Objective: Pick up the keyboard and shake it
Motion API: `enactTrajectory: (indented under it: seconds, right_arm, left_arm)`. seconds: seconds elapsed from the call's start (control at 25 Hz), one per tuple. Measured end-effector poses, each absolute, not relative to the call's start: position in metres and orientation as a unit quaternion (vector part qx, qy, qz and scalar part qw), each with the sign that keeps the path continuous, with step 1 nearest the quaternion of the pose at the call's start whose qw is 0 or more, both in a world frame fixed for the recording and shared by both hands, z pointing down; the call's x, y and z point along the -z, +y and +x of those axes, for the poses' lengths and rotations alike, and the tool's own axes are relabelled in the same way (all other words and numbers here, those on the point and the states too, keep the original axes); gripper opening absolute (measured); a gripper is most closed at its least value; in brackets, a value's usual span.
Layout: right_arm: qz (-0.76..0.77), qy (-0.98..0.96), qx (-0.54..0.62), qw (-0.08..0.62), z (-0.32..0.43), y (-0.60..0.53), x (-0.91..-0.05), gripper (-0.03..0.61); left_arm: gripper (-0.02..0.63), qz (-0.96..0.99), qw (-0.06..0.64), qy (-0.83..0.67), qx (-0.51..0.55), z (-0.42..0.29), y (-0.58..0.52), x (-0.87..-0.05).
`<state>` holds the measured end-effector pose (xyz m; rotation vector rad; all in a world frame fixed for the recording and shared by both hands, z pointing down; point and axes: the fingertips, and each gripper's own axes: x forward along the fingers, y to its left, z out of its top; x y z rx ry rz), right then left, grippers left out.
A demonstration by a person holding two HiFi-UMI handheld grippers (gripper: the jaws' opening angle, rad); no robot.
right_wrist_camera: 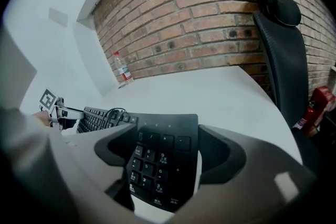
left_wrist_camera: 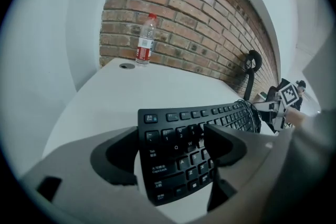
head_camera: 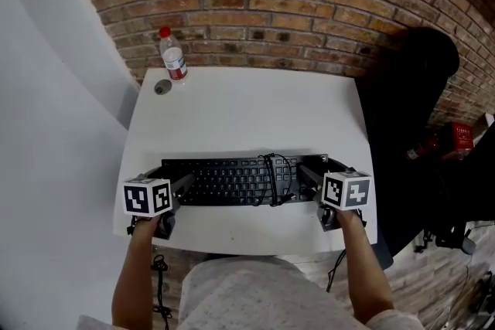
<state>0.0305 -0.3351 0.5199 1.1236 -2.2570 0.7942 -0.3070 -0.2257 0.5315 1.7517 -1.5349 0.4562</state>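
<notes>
A black keyboard [head_camera: 232,180] lies along the front of the white table [head_camera: 247,116], its coiled cable [head_camera: 272,174] heaped on the keys. My left gripper [head_camera: 182,185] is at its left end. In the left gripper view the jaws [left_wrist_camera: 170,149] close on that end of the keyboard [left_wrist_camera: 178,165], one at its edge and one over the keys. My right gripper [head_camera: 309,175] is at the number-pad end. In the right gripper view the jaws [right_wrist_camera: 163,152] clamp that end of the keyboard [right_wrist_camera: 157,160]. The keyboard looks level with the table.
A water bottle [head_camera: 173,56] with a red cap stands at the table's far left corner, with a small grey disc [head_camera: 162,87] beside it. A black office chair [head_camera: 410,112] stands to the right, a red object [head_camera: 460,137] beyond it. A brick wall runs behind the table.
</notes>
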Motion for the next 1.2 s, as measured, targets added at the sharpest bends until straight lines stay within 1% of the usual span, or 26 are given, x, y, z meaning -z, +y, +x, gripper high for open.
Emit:
enactTrajectory:
  seconds: [0.48, 0.76, 0.92, 1.2]
  right_arm:
    - [0.420, -0.842, -0.257, 0.222, 0.030, -0.339, -0.494, 0.364]
    - [0.415, -0.856, -0.231, 0.206, 0.028, -0.343, -0.480, 0.356]
    - [0.409, -0.862, -0.224, 0.198, 0.029, -0.343, -0.476, 0.328]
    - [0.402, -0.873, -0.202, 0.189, 0.031, -0.335, -0.472, 0.318]
  left_arm:
    - [0.360, 0.692, 0.328, -0.622, -0.165, -0.313, -0.236, -0.502]
    - [0.360, 0.697, 0.296, -0.636, -0.146, -0.317, -0.245, -0.493]
    - [0.359, 0.700, 0.287, -0.640, -0.134, -0.318, -0.248, -0.488]
    - [0.356, 0.704, 0.277, -0.644, -0.118, -0.317, -0.240, -0.483]
